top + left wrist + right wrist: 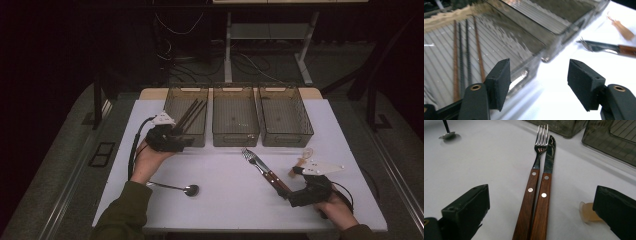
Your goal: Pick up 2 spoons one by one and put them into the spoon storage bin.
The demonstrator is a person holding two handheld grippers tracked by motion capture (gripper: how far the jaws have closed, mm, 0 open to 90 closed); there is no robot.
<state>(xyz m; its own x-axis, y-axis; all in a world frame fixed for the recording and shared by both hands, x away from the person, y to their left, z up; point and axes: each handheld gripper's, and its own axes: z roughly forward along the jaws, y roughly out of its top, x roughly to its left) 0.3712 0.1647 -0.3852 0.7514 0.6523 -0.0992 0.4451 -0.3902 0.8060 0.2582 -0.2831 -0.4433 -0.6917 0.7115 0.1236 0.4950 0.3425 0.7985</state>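
Observation:
My left gripper (186, 142) hovers at the front wall of the left smoke-tinted bin (186, 88), jaws open with nothing between them (539, 75). Several dark and reddish chopsticks (192, 114) (469, 55) lie inside that bin (531, 67). A fork (537, 157) and a knife (549, 157) with wooden handles lie side by side on the white table (225, 210). My right gripper (286, 190) rests at the handle ends, and its jaws (542, 195) stand open wide on either side of both handles without touching them.
Two more tinted bins, middle (235, 135) and right (287, 137), stand beside the left one. A metal spoon (191, 189) lies near the left forearm. A small pale scoop (306, 153) (586, 212) lies by the right gripper. The table's front edge is close to both hands.

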